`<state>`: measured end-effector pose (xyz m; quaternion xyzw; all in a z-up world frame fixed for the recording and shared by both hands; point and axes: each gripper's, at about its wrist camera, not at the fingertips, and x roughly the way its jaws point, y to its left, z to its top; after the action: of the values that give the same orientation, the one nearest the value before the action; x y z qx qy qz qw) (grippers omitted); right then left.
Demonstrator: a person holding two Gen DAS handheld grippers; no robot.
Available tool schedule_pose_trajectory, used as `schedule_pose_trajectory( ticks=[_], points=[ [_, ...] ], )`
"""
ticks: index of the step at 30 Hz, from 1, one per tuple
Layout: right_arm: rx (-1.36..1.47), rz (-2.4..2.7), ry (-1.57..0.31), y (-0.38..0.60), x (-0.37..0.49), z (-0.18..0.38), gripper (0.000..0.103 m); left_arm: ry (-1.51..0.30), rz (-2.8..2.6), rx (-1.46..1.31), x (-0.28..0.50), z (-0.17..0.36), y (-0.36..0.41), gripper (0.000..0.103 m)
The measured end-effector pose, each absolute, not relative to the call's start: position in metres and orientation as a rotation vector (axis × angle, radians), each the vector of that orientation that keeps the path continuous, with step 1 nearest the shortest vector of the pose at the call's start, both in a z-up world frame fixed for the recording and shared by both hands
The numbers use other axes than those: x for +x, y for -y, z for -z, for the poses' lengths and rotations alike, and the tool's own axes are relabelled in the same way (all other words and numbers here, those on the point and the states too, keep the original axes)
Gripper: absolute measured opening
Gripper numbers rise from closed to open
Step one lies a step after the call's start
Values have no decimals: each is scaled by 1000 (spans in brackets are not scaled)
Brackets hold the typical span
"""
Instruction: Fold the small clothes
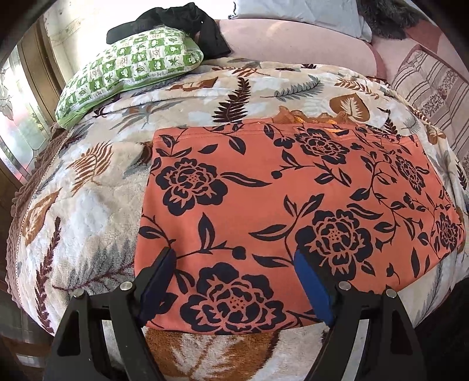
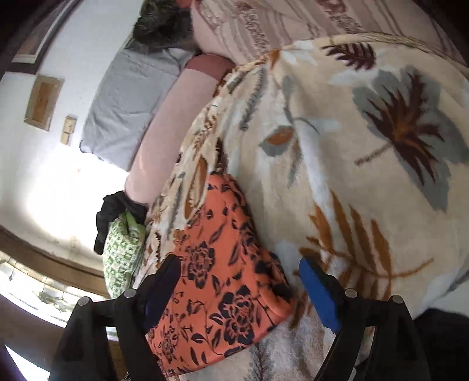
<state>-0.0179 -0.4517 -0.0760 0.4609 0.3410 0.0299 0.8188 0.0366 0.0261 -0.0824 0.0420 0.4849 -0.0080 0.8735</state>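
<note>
An orange garment with a dark floral print (image 1: pixel 278 205) lies flat, folded into a rectangle, on a cream leaf-patterned blanket (image 1: pixel 88 199). My left gripper (image 1: pixel 234 255) hangs open over the garment's near edge, blue pads wide apart, nothing between them. In the right wrist view the same orange garment (image 2: pixel 222 263) shows from its right end, lying flat on the blanket (image 2: pixel 351 175). My right gripper (image 2: pixel 240 263) is open above that end, and the cloth below is not pinched.
A green-and-white checked pillow (image 1: pixel 132 67) with a black cloth (image 1: pixel 176 20) on it lies at the far left. Pink bolsters (image 1: pixel 293 38), a grey pillow (image 2: pixel 126 108) and a striped cushion (image 1: pixel 433 96) line the back. A window (image 1: pixel 20 123) is left of the bed.
</note>
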Motion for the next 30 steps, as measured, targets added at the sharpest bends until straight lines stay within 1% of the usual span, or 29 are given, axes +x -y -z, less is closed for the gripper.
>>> schedule_pose_trajectory(
  ticks=[5, 8, 10, 11, 12, 13, 14, 17, 18, 19, 20, 22, 23, 24, 25, 26, 28, 30],
  points=[
    [881, -245, -880, 459, 79, 84, 85, -1032, 36, 99, 37, 89, -23, 83],
    [829, -280, -1012, 451, 134, 106, 85, -1039, 18, 92, 35, 93, -31, 83],
    [819, -293, -1141, 447, 155, 131, 82, -1050, 2, 67, 35, 95, -39, 83],
    [805, -281, -1164, 444, 160, 135, 69, -1052, -5, 52, 36, 97, -44, 83],
    [785, -286, -1181, 441, 163, 135, 37, -1054, -11, 39, 36, 98, -48, 83],
    [787, -305, -1187, 437, 164, 133, 10, -1057, -17, 28, 36, 100, -51, 83],
    [737, -281, -1152, 433, 162, 121, 12, -1057, -17, 19, 37, 101, -53, 83],
    [493, -206, -1027, 404, 149, 83, 12, -1048, -15, 25, 37, 102, -54, 83],
    [418, -157, -1055, 395, 152, 93, 12, -1047, -16, 27, 38, 103, -53, 83],
    [371, -117, -1146, 390, 160, 117, 13, -1049, -16, 30, 38, 103, -53, 83],
    [405, -116, -1156, 391, 162, 130, 22, -1049, -11, 33, 37, 101, -53, 83],
    [509, -100, -1098, 400, 155, 121, 26, -1029, 3, 30, 32, 95, -56, 83],
    [515, -76, -1093, 401, 151, 114, 33, -1022, 1, 30, 29, 94, -57, 83],
    [482, -52, -1094, 401, 148, 108, 54, -1025, -3, 31, 28, 95, -59, 83],
    [439, -8, -1082, 401, 145, 100, 66, -1030, -7, 27, 27, 95, -61, 83],
    [414, 30, -1049, 402, 139, 90, 72, -1033, -11, 14, 26, 95, -63, 83],
    [420, 62, -982, 405, 127, 70, 72, -1026, -7, -11, 22, 92, -66, 83],
    [487, 41, -899, 408, 112, 49, 72, -1009, -10, -7, 18, 87, -66, 83]
  ],
)
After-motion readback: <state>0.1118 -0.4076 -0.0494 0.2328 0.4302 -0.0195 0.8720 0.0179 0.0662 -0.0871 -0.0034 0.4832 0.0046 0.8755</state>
